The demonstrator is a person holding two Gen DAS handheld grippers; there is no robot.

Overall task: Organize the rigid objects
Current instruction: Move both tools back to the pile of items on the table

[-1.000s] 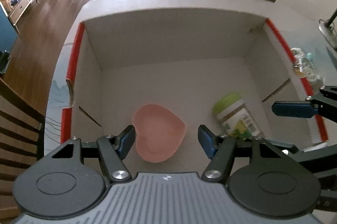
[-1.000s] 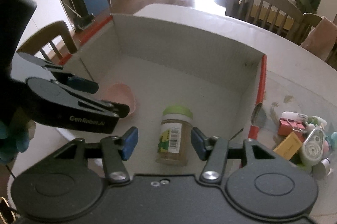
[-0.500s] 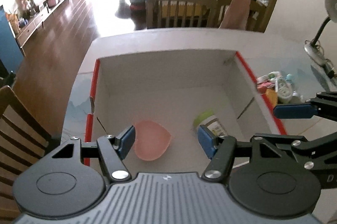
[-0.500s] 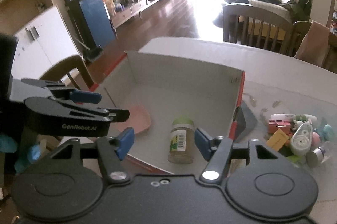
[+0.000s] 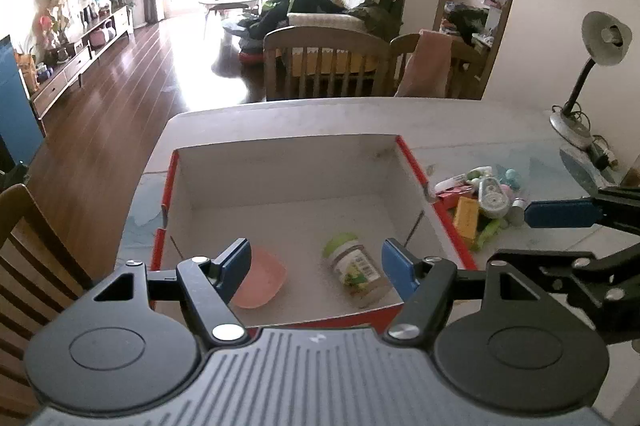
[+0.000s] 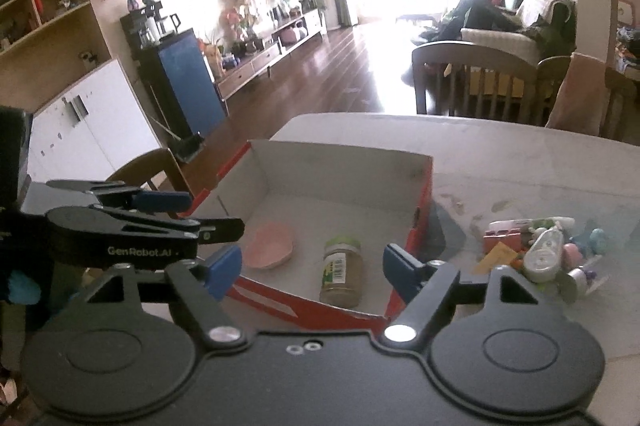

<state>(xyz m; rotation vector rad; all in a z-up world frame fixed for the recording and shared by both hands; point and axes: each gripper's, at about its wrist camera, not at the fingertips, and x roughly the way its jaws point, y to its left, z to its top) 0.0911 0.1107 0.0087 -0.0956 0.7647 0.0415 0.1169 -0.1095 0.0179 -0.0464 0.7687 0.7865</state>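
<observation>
A red-edged cardboard box sits on the table. Inside it lie a pink heart-shaped dish on the left and a green-lidded jar on its side to the right. My left gripper is open and empty, held above the box's near edge. My right gripper is open and empty, also above the near edge. A pile of small items lies on the table right of the box.
A desk lamp stands at the table's far right. Wooden chairs stand beyond the far edge, and another chair at the left. The right gripper's finger shows in the left wrist view.
Both grippers have pulled back and up from inside the box, so the box, dish and jar look smaller and farther. Both stay open and empty.
</observation>
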